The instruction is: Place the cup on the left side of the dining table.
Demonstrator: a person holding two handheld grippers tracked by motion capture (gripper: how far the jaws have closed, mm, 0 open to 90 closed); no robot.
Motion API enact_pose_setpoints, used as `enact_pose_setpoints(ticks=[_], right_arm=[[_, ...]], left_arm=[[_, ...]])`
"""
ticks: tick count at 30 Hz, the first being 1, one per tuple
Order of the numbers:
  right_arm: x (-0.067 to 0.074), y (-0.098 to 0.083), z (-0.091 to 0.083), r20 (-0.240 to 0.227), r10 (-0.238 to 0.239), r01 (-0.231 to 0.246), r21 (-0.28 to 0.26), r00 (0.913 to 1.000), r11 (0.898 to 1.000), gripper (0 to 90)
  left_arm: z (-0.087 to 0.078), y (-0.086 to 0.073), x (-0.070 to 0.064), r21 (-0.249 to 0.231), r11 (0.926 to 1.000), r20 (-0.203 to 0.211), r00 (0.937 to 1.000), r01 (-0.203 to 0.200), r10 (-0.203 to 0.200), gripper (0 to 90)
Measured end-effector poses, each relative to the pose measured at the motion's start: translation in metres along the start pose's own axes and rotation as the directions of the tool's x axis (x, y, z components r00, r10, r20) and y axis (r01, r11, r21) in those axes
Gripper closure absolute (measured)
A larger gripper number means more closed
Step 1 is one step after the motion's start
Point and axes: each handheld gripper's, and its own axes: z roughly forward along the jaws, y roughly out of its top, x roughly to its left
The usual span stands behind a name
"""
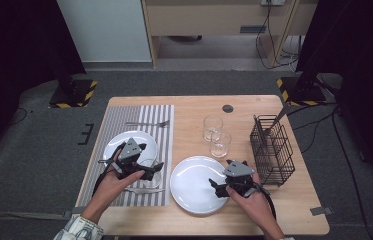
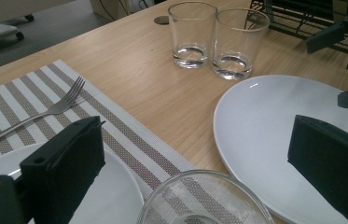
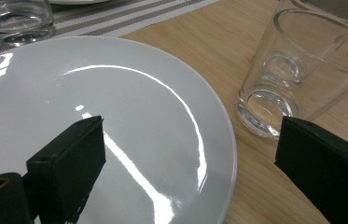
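Observation:
My left gripper (image 1: 157, 170) (image 2: 195, 135) hovers open over the lower right of the striped placemat (image 1: 144, 117). A clear glass (image 1: 152, 180) (image 2: 206, 198) stands just below and between its jaws, untouched. A white plate (image 1: 124, 141) lies on the mat under the hand. My right gripper (image 1: 215, 187) (image 3: 190, 126) is open above the right part of a second white plate (image 1: 189, 182) (image 3: 115, 93) on the bare wood. Nothing is held between either pair of jaws.
Two empty glasses (image 1: 213, 127) (image 1: 220, 144) stand behind the middle plate. A black wire basket (image 1: 272, 150) sits at the right. A fork (image 1: 149, 123) (image 2: 45, 114) lies across the mat's far end, and cutlery (image 1: 141, 190) at its near end.

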Motion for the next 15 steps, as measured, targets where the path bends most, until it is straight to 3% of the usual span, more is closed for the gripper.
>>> enact_pose_setpoints(ticks=[15], right_arm=[[-0.001,0.0,-0.001,0.002,0.0,0.0,-0.003,1.0,1.0,8.4]], left_arm=[[0.002,0.016,-0.004,-0.009,0.9998,0.0,0.9998,-0.02,0.02,3.3]])
